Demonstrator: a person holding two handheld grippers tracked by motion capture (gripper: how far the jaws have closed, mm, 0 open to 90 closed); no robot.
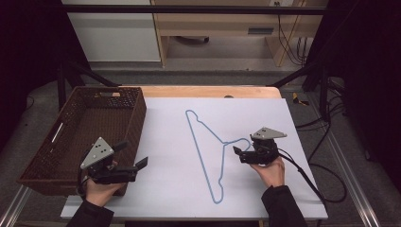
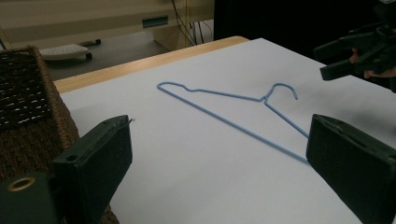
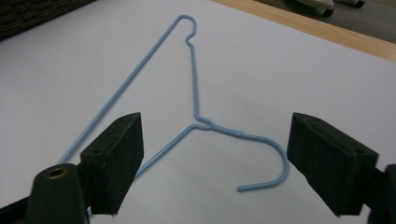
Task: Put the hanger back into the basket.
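Hanger: blue wire hanger (image 1: 208, 151) flat on white sheet (image 1: 170, 179).
Right gripper (image 1: 239, 152): wide open, empty, beside the hook.
Left gripper (image 1: 132, 158): wide open, empty, by basket (image 1: 75, 142).

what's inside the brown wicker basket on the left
The wicker basket looks empty: its woven floor shows bare in the high view, with nothing lying on it. The left claw and its hand cover the basket's near right corner, so that part cannot be checked.

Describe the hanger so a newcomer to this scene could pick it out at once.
On the white tabletop, right of the brown woven basket, lies the hanger, flat. Its hook curls toward the right gripper. It is the one thin, light blue wire thing there.
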